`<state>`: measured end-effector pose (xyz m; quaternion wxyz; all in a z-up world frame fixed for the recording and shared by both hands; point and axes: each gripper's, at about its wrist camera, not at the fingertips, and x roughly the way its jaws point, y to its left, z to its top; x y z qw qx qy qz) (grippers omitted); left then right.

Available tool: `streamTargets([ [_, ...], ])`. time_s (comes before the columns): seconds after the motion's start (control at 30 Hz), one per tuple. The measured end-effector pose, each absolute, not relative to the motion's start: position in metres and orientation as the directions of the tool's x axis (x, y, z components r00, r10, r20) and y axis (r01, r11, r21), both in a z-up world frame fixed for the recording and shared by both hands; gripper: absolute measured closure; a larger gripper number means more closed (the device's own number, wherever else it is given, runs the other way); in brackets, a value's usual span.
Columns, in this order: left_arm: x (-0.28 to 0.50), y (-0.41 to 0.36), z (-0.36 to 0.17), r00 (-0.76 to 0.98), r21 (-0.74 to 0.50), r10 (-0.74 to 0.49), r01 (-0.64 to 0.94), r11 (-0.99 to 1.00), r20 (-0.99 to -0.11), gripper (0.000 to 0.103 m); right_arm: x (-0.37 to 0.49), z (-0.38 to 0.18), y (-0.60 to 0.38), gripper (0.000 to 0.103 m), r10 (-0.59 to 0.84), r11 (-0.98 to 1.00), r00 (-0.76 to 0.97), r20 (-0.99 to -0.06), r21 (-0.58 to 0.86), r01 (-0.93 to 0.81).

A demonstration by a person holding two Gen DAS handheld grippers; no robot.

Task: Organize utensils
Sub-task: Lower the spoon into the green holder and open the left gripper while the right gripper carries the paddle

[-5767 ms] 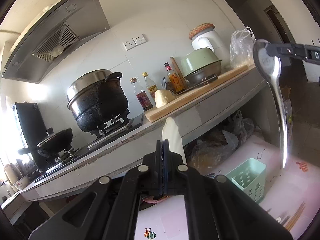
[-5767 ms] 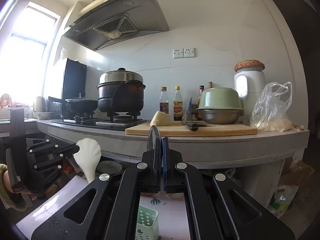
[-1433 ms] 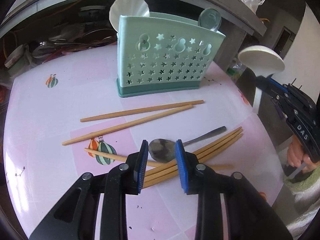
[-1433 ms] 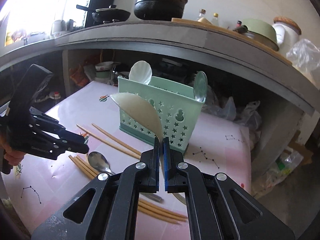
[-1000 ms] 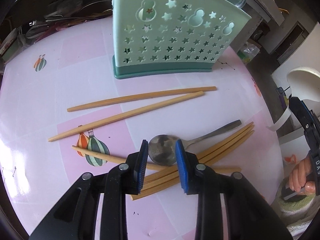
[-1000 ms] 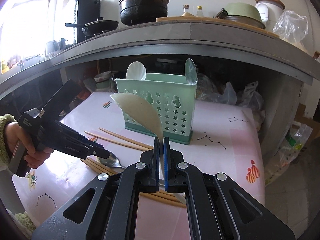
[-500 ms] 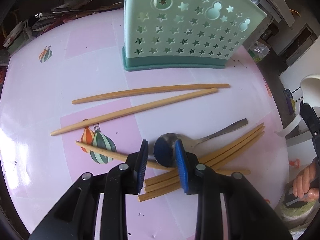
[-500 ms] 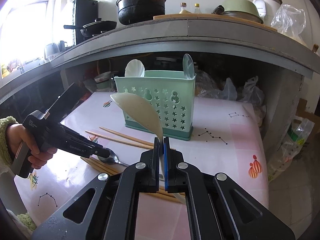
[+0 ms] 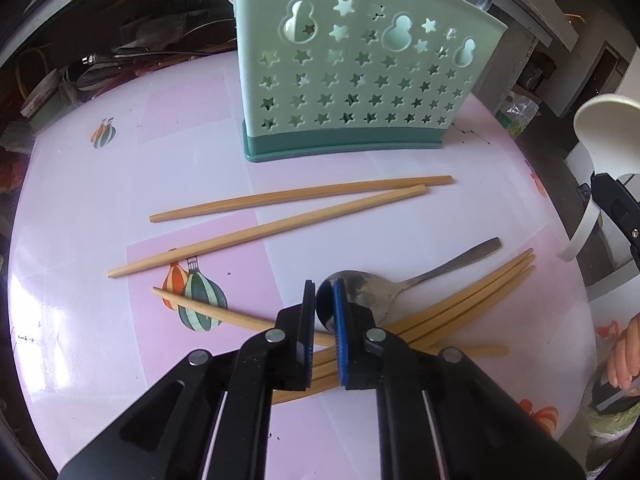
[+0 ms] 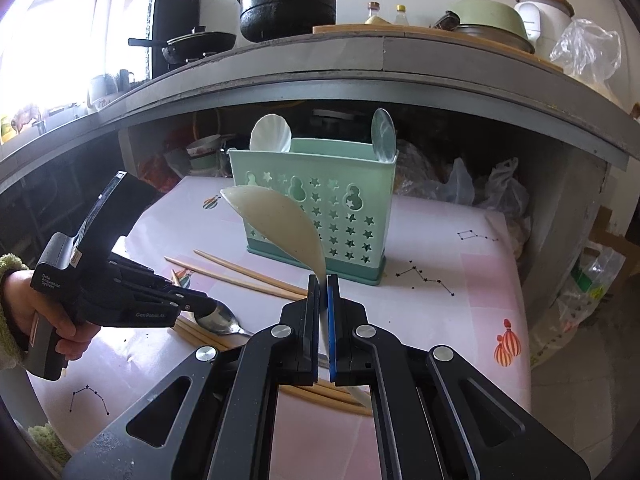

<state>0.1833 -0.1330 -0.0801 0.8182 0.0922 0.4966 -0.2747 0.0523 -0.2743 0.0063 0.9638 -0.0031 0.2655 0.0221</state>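
left gripper (image 9: 324, 312): jaws just drawn in, now narrow; bowl of metal spoon (image 9: 362, 294) is caught between the pads, edge-on, at the bowl's left rim
metal spoon: lies on the pink tablecloth (image 9: 120, 360), handle run out to the right and away; bowl partly covered by the right finger, so actual pad contact is hard to confirm
loose chopsticks (image 9: 460, 304): a bundle is crossed under the spoon and under the fingers, near ends hidden by the gripper; one single stick is angled off to the left
far chopsticks (image 9: 280, 208): two laid side by side, between spoon and caddy, apart from the gripper
right gripper (image 10: 323, 288): clamped shut on the handle of a pale rice paddle (image 10: 276, 228); blade is held up, tilted left, in front of the caddy; handle end is cut off behind the gripper body
green caddy (image 9: 360, 80): upright at the table's far side; a white scalloped scoop (image 10: 270, 134) and a second metal spoon (image 10: 383, 132) are stood in it, only tops seen
person's hand (image 10: 36, 312): seen gripping the left tool; sleeve cut off at frame edge
counter shelf (image 10: 360, 60): overhead, behind the table
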Motion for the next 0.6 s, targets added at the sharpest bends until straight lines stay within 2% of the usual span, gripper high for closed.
streamTargets([
  [0.33, 0.171, -0.117, -0.054, 0.435, -0.183, -0.455, 0.535, 0.825, -0.777, 0.101, 0.047, 0.018, -0.265, 0.101, 0.019, 1.0, 0.868, -0.496, -0.008, -0.026],
  [0.6, 0.146, -0.108, -0.002, 0.582, -0.134, -0.475, 0.531, 0.837, -0.66, 0.102, 0.031, 0.029, -0.263, 0.101, -0.006, 1.0, 0.889, -0.458, -0.005, 0.004],
])
